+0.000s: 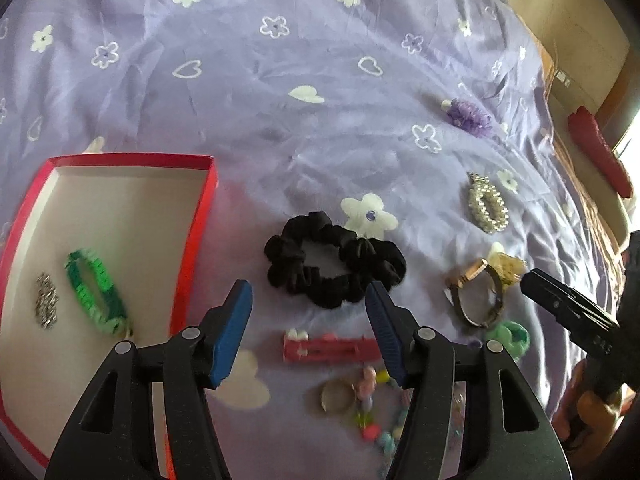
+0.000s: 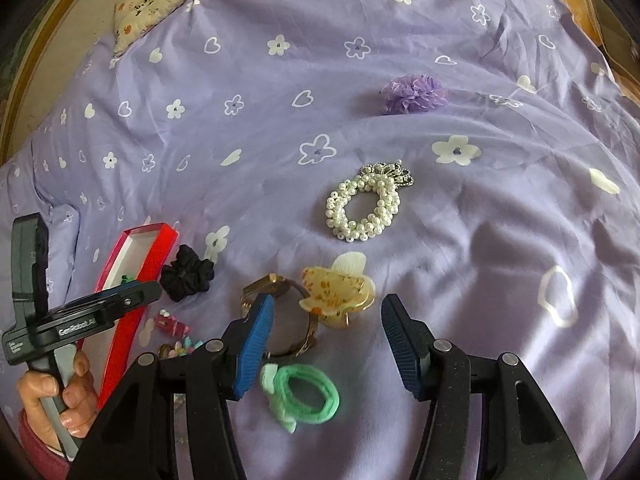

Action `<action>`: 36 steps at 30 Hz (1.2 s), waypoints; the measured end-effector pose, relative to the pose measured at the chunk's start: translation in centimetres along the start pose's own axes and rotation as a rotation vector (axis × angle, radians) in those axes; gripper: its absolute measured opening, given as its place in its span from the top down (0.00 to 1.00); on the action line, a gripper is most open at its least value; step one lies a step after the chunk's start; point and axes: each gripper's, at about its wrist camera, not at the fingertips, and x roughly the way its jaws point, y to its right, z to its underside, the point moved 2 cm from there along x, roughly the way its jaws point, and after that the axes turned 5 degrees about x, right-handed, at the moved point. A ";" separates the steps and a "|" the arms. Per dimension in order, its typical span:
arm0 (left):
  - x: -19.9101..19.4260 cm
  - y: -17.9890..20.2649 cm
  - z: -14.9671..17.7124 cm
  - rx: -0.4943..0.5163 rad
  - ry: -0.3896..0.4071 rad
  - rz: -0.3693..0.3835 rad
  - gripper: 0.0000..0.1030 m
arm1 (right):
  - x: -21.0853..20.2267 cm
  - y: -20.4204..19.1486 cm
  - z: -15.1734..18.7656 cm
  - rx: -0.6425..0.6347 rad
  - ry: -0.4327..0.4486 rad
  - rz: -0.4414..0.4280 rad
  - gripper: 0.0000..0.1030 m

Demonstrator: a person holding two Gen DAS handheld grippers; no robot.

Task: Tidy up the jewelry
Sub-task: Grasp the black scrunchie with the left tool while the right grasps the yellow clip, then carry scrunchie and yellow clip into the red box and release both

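Note:
A red box [image 1: 200, 236] with a white inside holds a green bracelet [image 1: 96, 290] and a small silver piece [image 1: 46, 300]. My left gripper [image 1: 310, 300] is open and empty above the sheet, just short of a black scrunchie [image 1: 334, 264]; a pink hair clip [image 1: 330, 348] lies between its fingers. My right gripper [image 2: 328, 316] is open and empty, over a yellow claw clip [image 2: 336, 292] and a gold bangle [image 2: 280, 320]. A green hair tie [image 2: 304, 396] lies below it. A pearl scrunchie [image 2: 364, 204] and a purple flower tie [image 2: 414, 94] lie farther off.
Everything lies on a purple bed sheet [image 1: 280, 100] with white flowers and hearts. A ring [image 1: 336, 396] and colourful beads [image 1: 372, 412] lie near the left gripper. A red object [image 1: 600, 152] sits at the bed's right edge. A patterned pillow [image 2: 160, 0] is at the far left.

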 end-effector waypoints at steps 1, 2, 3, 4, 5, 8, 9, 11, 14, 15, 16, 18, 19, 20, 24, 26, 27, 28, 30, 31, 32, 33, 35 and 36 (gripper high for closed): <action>0.6 0.0 -0.2 -0.001 -0.010 -0.009 0.44 | 0.3 0.1 -0.1 0.004 -0.003 0.001 0.44; 1.0 -0.1 -0.4 -0.002 -0.014 -0.011 0.44 | 0.6 0.3 -0.1 0.009 -0.006 0.000 0.44; 1.5 -0.1 -0.5 -0.003 -0.021 -0.013 0.44 | 0.8 0.4 -0.2 0.012 -0.009 -0.001 0.44; 2.0 -0.1 -0.6 -0.005 -0.026 -0.025 0.44 | 1.1 0.5 -0.2 0.015 -0.011 -0.002 0.44; 2.4 -0.1 -0.8 -0.001 -0.032 -0.035 0.44 | 1.4 0.6 -0.2 0.015 -0.014 -0.002 0.44; 3.5 0.0 -0.8 0.008 -0.046 -0.027 0.49 | 2.0 0.7 -0.2 0.017 -0.022 -0.008 0.46; 3.8 0.2 -0.8 0.021 -0.048 -0.024 0.56 | 2.1 0.6 -0.1 0.010 -0.021 -0.004 0.49; 3.9 0.6 -0.8 0.047 -0.042 -0.027 0.72 | 2.2 0.6 -0.1 0.007 -0.022 -0.006 0.65; 3.6 1.1 -0.9 0.071 -0.032 0.003 0.88 | 1.8 0.4 0.0 -0.007 -0.002 0.000 0.66; 3.4 1.2 -0.9 0.077 -0.024 0.004 0.90 | 1.7 0.4 0.0 -0.008 0.002 0.000 0.66; 3.2 1.2 -0.8 0.080 -0.018 0.007 0.90 | 1.4 0.3 -0.1 -0.007 0.009 -0.002 0.66; 2.8 1.1 -0.5 0.071 -0.008 0.015 0.91 | 0.8 0.3 -0.1 -0.006 0.024 -0.003 0.66; 2.3 0.9 -0.3 0.063 0.000 0.023 0.91 | 0.3 0.2 -0.1 -0.004 0.034 -0.009 0.66; 2.1 0.8 -0.2 0.058 0.005 0.028 0.92 | 0.0 0.1 -0.2 -0.004 0.041 -0.013 0.66; 0.2 0.4 0.4 0.034 0.032 0.043 0.92 | -1.3 -0.7 -0.2 -0.013 0.053 -0.037 0.66; -1.0 0.2 0.8 0.024 0.049 0.048 0.92 | -1.8 -1.4 -0.1 -0.022 0.056 -0.049 0.66; -1.6 0.0 1.1 0.018 0.057 0.050 0.92 | -1.9 -1.8 -0.1 -0.026 0.055 -0.056 0.66; -2.3 -0.2 1.4 0.012 0.067 0.051 0.92 | -2.1 -2.3 0.1 -0.033 0.054 -0.065 0.66; -3.4 -0.5 1.8 0.003 0.082 0.051 0.92 | -2.2 -3.3 0.4 -0.046 0.048 -0.081 0.66; -4.2 -0.8 2.2 -0.001 0.092 0.050 0.92 | -2.3 -3.7 0.6 -0.051 0.044 -0.089 0.66; -4.8 -1.0 2.5 -0.005 0.101 0.051 0.92 | -2.3 -4.1 0.8 -0.055 0.039 -0.096 0.66; -5.4 -1.2 2.7 -0.010 0.110 0.053 0.92 | -2.3 -4.5 1.1 -0.061 0.035 -0.102 0.66; -6.7 -1.7 3.3 -0.019 0.130 0.052 0.92 | -2.3 -5.6 1.6 -0.079 0.026 -0.116 0.66; -7.1 -1.9 3.5 -0.021 0.135 0.050 0.92 | -2.3 -6.2 1.9 -0.087 0.022 -0.124 0.66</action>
